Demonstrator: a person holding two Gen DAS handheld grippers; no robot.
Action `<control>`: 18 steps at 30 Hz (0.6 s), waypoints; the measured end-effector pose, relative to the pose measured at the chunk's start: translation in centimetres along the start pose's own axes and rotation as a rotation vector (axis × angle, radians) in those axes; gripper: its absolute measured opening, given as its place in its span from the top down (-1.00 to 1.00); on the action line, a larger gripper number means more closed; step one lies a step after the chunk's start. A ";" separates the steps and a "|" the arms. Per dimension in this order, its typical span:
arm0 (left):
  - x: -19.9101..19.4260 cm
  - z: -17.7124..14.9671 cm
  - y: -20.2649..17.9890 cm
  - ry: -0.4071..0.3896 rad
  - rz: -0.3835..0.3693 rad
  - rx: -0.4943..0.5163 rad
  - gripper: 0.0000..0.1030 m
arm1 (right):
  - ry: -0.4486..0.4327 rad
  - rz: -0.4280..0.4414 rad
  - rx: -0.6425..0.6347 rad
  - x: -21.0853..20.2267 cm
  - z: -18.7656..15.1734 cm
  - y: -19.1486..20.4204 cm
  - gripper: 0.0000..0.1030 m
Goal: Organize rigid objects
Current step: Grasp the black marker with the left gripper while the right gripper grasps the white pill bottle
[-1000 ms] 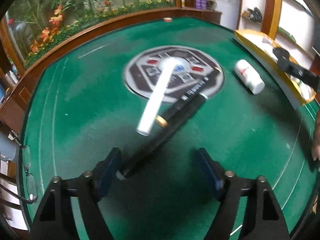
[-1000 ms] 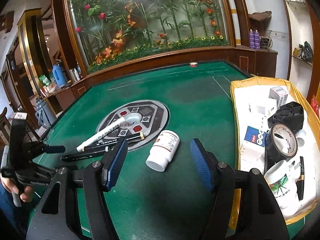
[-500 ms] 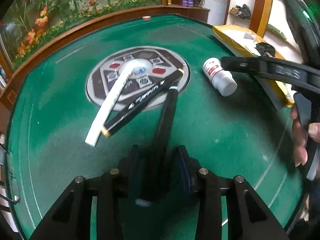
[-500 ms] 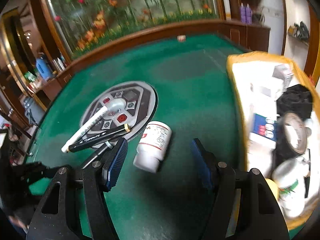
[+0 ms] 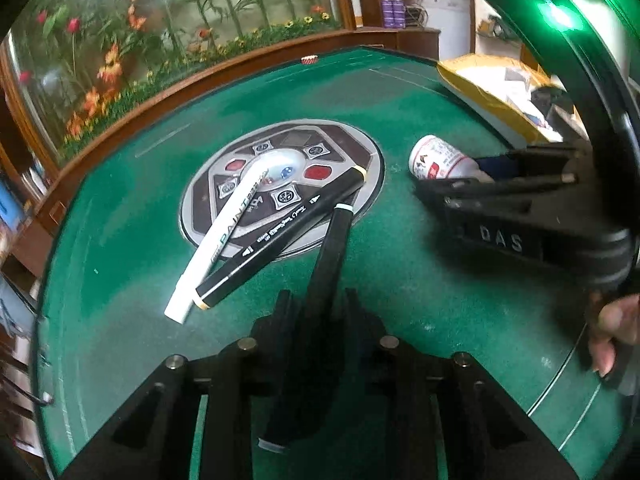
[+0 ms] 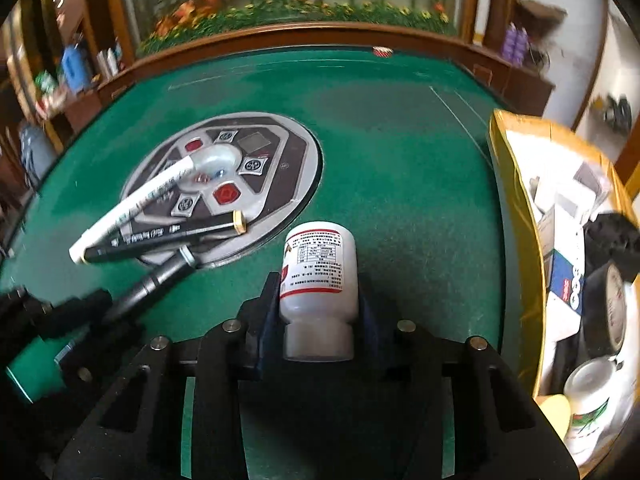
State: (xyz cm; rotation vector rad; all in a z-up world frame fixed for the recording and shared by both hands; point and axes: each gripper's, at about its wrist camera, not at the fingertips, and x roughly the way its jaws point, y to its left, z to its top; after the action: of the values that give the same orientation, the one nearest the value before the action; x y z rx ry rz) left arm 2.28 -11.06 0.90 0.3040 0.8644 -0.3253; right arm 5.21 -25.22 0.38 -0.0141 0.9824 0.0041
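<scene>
Two claws are at work over the green felt counter (image 6: 400, 152), and we see each clenched on its own thing. The left claw (image 5: 318, 304) grips a slim black marker (image 5: 326, 276) with a pale band at its far end, the barrel running forward between the fingers and its tip reaching the edge of the round grey control panel (image 5: 340, 148) set into the counter. The right claw (image 6: 318, 300) clamps a white pill bottle (image 6: 320, 276) that lies on its side, cap toward the camera, with a red-bordered printed label around its body. On the panel rest two more pens: a white paint marker (image 5: 224, 236) with green lettering, and a black marker with cream end caps (image 5: 280, 236) lying across just beside it, their near ends touching. At the right edge of the counter sits a yellow-rimmed tray (image 6: 516, 184) holding small boxes, a roll of black tape (image 6: 608, 304) and a white jar (image 6: 596, 392).
</scene>
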 end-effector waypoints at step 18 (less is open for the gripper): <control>0.4 0.2 0.2 -0.020 -0.024 -0.032 0.52 | -0.007 0.020 0.007 -0.2 0.2 -0.5 0.31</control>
State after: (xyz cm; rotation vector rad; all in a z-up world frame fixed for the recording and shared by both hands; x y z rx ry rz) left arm 2.72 -11.04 0.70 0.2608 0.8531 -0.3360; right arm 5.28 -25.68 0.64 0.0018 0.9755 0.0191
